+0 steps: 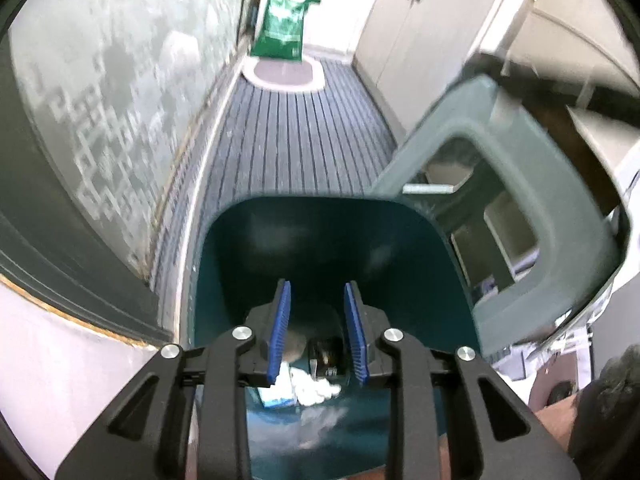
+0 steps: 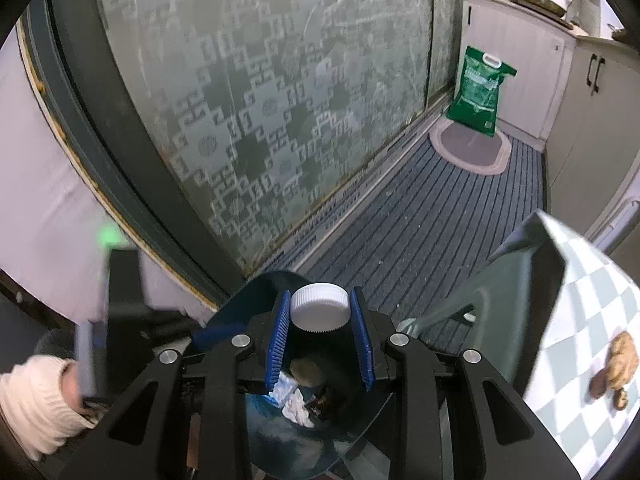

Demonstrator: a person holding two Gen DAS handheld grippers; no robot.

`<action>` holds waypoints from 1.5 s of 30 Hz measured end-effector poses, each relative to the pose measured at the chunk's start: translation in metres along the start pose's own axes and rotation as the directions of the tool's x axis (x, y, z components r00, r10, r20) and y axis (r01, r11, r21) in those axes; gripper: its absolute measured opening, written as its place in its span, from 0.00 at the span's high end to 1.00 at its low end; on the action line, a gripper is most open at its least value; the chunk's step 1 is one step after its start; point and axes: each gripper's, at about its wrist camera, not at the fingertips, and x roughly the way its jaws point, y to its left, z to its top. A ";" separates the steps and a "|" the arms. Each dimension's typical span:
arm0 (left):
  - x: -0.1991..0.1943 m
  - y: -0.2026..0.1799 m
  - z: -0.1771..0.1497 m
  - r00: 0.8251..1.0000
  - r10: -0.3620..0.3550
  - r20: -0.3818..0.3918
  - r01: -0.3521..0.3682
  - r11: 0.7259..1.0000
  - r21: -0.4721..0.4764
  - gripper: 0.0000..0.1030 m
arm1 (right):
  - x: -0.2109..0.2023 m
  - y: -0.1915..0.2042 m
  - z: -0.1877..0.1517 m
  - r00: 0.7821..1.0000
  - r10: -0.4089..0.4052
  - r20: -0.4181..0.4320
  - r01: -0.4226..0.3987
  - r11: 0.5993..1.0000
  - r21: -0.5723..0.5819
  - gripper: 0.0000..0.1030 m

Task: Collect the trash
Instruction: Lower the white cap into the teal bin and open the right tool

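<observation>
White ribbed plastic cap, clamped across its rim by the right gripper above the near dark-teal bin: light, rigid, likely slick on top, best held by the ridged edge; left gripper, jaws apart, holds nothing.

The bottom of the bin lay partly behind the left gripper, so the dark scrap beside the white wad could not be made out. The lifted lid was smeared by blur, and its far corner ran off the right edge. In the right wrist view, the white cap hid whatever it belonged to, and the sleeve was cut off at the left.
</observation>
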 end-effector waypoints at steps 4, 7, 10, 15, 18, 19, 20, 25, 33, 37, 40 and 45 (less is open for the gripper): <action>-0.024 0.006 0.012 0.996 -0.016 0.083 0.019 0.999 -0.029 0.77 | 0.017 0.008 -0.008 0.999 0.001 -0.044 -0.002 1.000 -0.019 0.70; -0.039 0.006 0.021 0.991 -0.019 0.133 0.024 0.999 -0.037 0.77 | 0.030 0.015 -0.015 0.997 0.007 -0.079 -0.009 0.999 -0.034 0.70; -0.052 0.004 0.026 0.985 -0.028 0.172 0.034 0.999 -0.037 0.78 | 0.045 0.023 -0.026 0.993 0.008 -0.120 -0.014 0.999 -0.052 0.70; -0.070 0.003 0.034 0.974 -0.046 0.221 0.055 0.998 -0.033 0.83 | 0.068 0.033 -0.042 0.983 0.002 -0.184 -0.017 0.997 -0.080 0.70; -0.077 0.000 0.037 0.969 -0.057 0.242 0.065 0.998 -0.026 0.83 | 0.077 0.035 -0.049 0.978 0.000 -0.211 -0.019 0.996 -0.084 0.70; -0.081 0.000 0.037 0.966 -0.064 0.252 0.073 0.997 -0.025 0.83 | 0.080 0.036 -0.052 0.975 -0.001 -0.221 -0.019 0.996 -0.087 0.70; -0.084 -0.001 0.037 0.963 -0.070 0.260 0.079 0.997 -0.024 0.83 | 0.083 0.037 -0.056 0.973 -0.005 -0.230 -0.017 0.996 -0.092 0.70; -0.096 -0.008 0.042 0.951 -0.095 0.294 0.105 0.994 -0.015 0.83 | 0.102 0.043 -0.073 0.958 -0.028 -0.285 -0.009 0.991 -0.130 0.70; -0.116 -0.015 0.050 0.926 -0.130 0.355 0.146 0.989 -0.017 0.83 | 0.125 0.046 -0.098 0.932 -0.092 -0.352 0.020 0.979 -0.204 0.70; -0.127 -0.018 0.054 0.908 -0.152 0.391 0.172 0.985 -0.017 0.84 | 0.130 0.044 -0.104 0.925 -0.104 -0.365 0.026 0.977 -0.213 0.67; -0.129 -0.022 0.056 0.902 -0.166 0.399 0.188 0.982 -0.015 0.84 | 0.130 0.042 -0.107 0.923 -0.113 -0.368 0.032 0.975 -0.220 0.54; -0.131 -0.028 0.060 0.893 -0.175 0.415 0.199 0.980 -0.016 0.84 | 0.122 0.040 -0.107 0.930 -0.106 -0.352 0.029 0.976 -0.218 0.51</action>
